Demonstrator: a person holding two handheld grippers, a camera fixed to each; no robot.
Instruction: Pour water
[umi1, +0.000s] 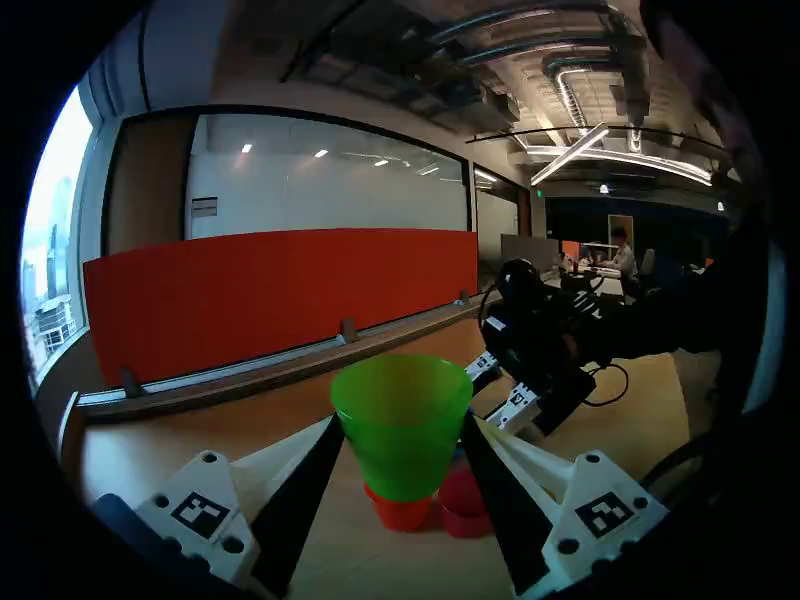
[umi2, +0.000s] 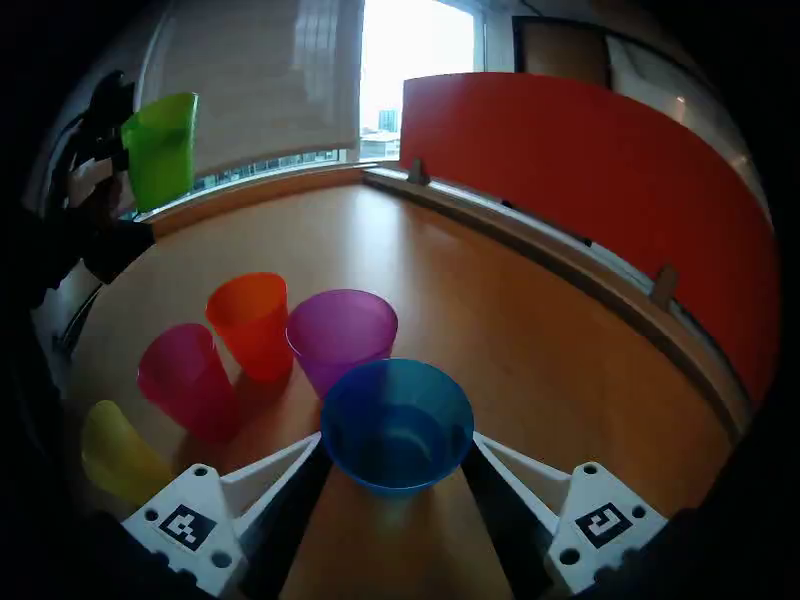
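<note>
The left gripper (umi1: 403, 440) is closed on the green cup (umi1: 400, 400), held upright above the table (umi2: 520, 330). The right gripper (umi2: 397, 450) is closed on the blue cup (umi2: 397, 420), on the near side of the purple cup (umi2: 341, 335); this cup appears to contain water, though the level is hard to read. The step in hand is judged to be the approach before pouring: the next move calls for bringing the two cups, now well apart, rim to rim, then tilting the blue cup slowly over the green one.
</note>
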